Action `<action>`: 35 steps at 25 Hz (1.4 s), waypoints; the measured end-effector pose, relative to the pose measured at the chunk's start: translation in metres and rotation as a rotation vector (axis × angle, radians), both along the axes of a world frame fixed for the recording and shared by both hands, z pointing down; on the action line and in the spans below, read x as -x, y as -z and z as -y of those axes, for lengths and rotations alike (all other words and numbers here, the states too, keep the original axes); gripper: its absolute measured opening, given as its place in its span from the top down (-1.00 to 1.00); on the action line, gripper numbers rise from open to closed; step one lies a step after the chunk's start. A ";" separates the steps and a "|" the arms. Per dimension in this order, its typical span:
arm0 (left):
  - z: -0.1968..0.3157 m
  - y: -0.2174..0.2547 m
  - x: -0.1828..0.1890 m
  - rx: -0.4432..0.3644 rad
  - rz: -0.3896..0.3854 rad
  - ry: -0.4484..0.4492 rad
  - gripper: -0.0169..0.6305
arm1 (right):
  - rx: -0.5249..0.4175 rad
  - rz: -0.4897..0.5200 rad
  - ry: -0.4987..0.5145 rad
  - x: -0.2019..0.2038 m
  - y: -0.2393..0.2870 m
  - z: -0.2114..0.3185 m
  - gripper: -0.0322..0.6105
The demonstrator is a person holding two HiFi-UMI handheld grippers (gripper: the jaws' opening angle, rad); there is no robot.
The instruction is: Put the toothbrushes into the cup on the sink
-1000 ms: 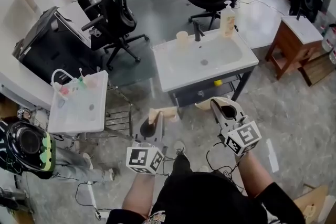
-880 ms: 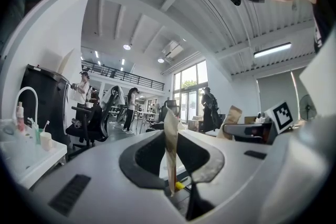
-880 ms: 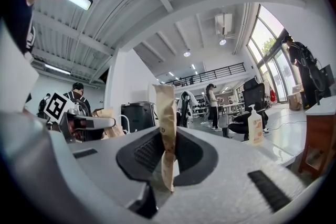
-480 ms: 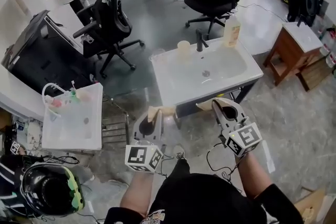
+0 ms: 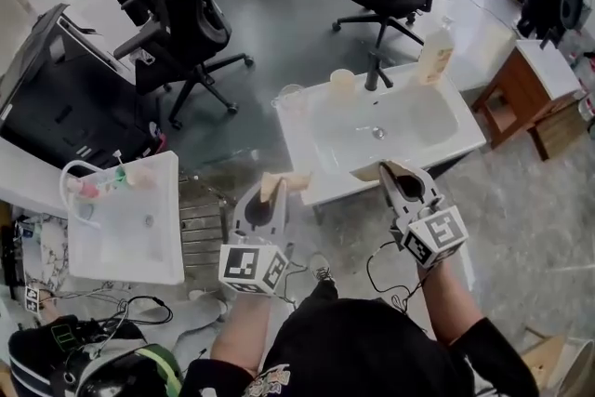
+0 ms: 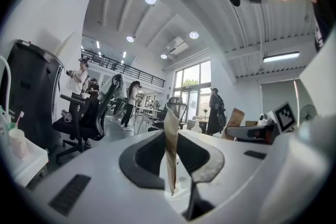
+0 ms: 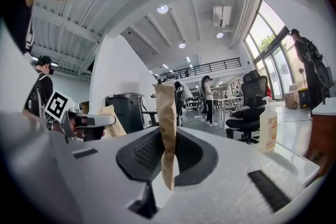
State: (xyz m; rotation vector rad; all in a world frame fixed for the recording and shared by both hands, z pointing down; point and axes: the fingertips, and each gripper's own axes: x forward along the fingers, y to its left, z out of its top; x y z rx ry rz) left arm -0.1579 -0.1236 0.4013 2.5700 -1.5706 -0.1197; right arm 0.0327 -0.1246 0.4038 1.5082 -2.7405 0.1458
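Note:
The white sink [image 5: 321, 181] stands just ahead of me, with a beige cup [image 5: 342, 82] and a clear cup [image 5: 291, 95] on its back rim. Toothbrushes [image 5: 119, 165] stick up among small cups on a low white table [image 5: 139, 246] to my left; one toothbrush [image 6: 20, 117] and a pink cup [image 6: 16, 141] show at the left gripper view's left edge. My left gripper [image 5: 284, 184] [image 6: 169, 113] and right gripper [image 5: 372, 170] [image 7: 165, 92] are held level at the sink's front edge. Both have their tan pads pressed together and hold nothing.
A black faucet [image 5: 376, 70] and a soap bottle [image 5: 435, 51] [image 7: 268, 134] stand at the sink's back. Black office chairs [image 5: 191, 23] are behind it, a wooden side table [image 5: 525, 93] is at the right, a black case [image 5: 65, 107] at the left. People stand far off.
The sink has come nearer and now lies right under both gripper tips. The low table with the toothbrushes has slid toward the lower left. Jaws look the same.

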 end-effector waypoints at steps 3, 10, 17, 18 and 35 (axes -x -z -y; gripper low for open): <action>0.021 -0.001 0.011 0.005 -0.016 -0.005 0.76 | 0.005 -0.011 -0.001 0.013 -0.001 0.020 0.76; 0.058 -0.002 0.026 0.000 -0.033 -0.018 0.76 | -0.010 -0.032 0.001 0.032 0.005 0.058 0.76; 0.079 0.002 0.021 0.000 -0.031 -0.006 0.76 | -0.020 -0.040 0.024 0.033 0.009 0.082 0.76; 0.082 0.003 0.019 0.001 -0.028 0.001 0.76 | -0.021 -0.037 0.031 0.030 0.009 0.085 0.76; 0.106 0.018 -0.060 -0.021 0.027 0.191 0.76 | -0.054 0.016 0.209 -0.044 0.016 0.146 0.76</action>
